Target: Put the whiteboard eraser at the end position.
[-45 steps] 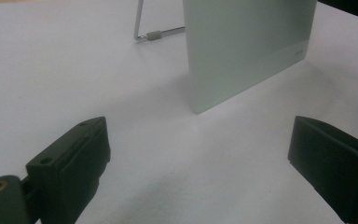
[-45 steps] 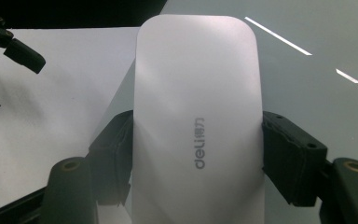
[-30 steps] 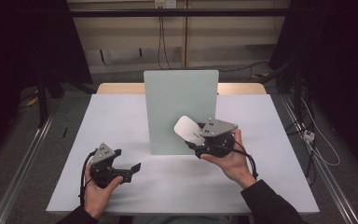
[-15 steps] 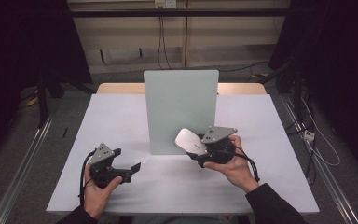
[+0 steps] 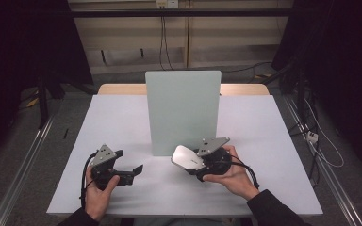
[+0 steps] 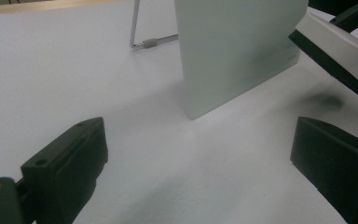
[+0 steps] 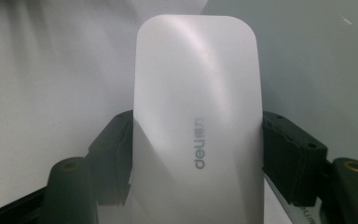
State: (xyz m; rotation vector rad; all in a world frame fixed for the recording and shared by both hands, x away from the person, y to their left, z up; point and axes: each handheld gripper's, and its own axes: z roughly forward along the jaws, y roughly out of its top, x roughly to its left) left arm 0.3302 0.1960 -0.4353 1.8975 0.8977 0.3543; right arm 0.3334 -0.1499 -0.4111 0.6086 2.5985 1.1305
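A flat white eraser [image 5: 184,157] with a black underside and a grey logo on top [image 7: 198,107] is clamped by its long sides in my right gripper [image 5: 194,164], which is shut on it. The eraser hovers a little above the white table [image 5: 118,122], tilted, just in front of the lower right corner of the upright pale green board [image 5: 183,110]. My left gripper [image 5: 130,172] rests low at the near left, open, with bare table between its jaws [image 6: 198,135]. From the left gripper view the eraser [image 6: 331,44] hangs at the upper right beside the board [image 6: 237,46].
The board stands mid-table on a thin wire stand [image 6: 142,39]. The table's wooden far edge [image 5: 122,88] lies behind it. Cables [image 5: 311,136] and dark floor surround the table. White table surface spreads left and right of the board.
My right hand has come down and slightly toward the near edge, carrying the eraser from in front of the board's lower part to just above the table. The left hand has stayed put.
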